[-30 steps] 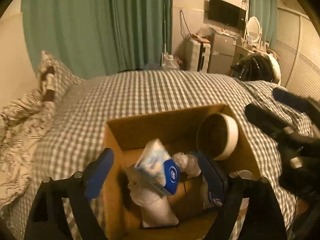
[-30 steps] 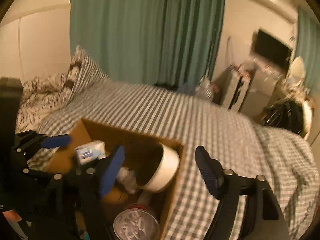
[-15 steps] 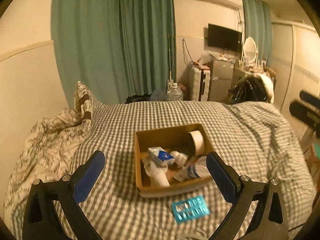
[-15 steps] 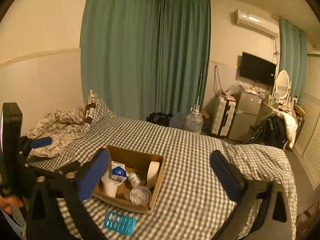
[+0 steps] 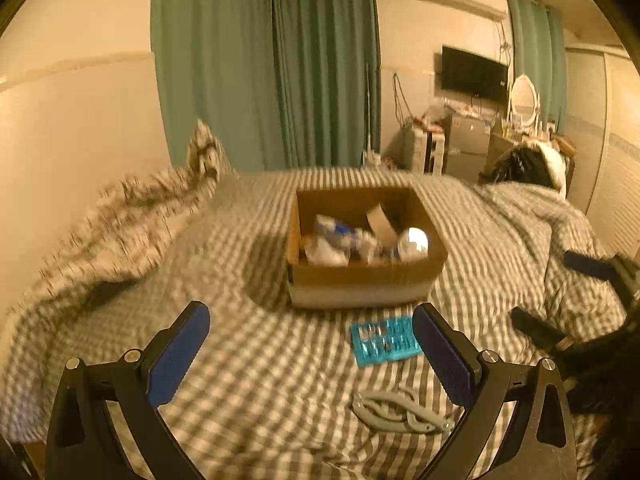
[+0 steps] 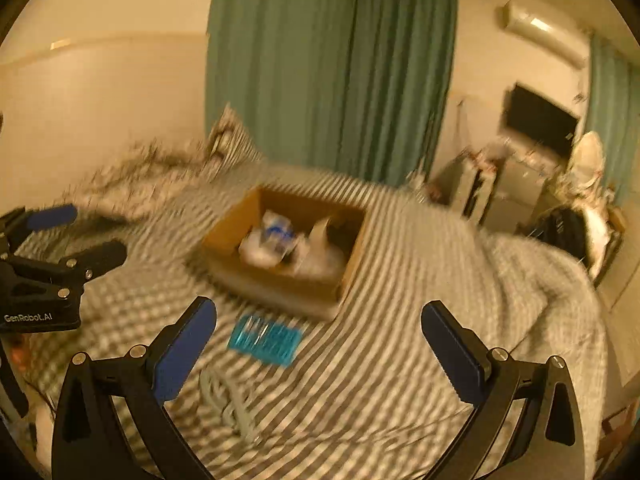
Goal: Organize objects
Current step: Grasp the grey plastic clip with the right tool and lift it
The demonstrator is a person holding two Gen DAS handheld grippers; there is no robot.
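Sitting on the checked bedspread [image 5: 248,364]: cardboard box [image 5: 362,280] full of blurred packets, open side up. Just in front of it, lying flat, blue blister tray [image 5: 385,341], long axis roughly parallel to the box's near wall; tilted slightly in the right wrist view [image 6: 265,339]. Nearer still, grey clips [image 5: 400,414]. Left gripper [image 5: 310,356] spread wide, holding nothing. Right gripper [image 6: 318,354] likewise wide open, empty, hovering above the bedspread
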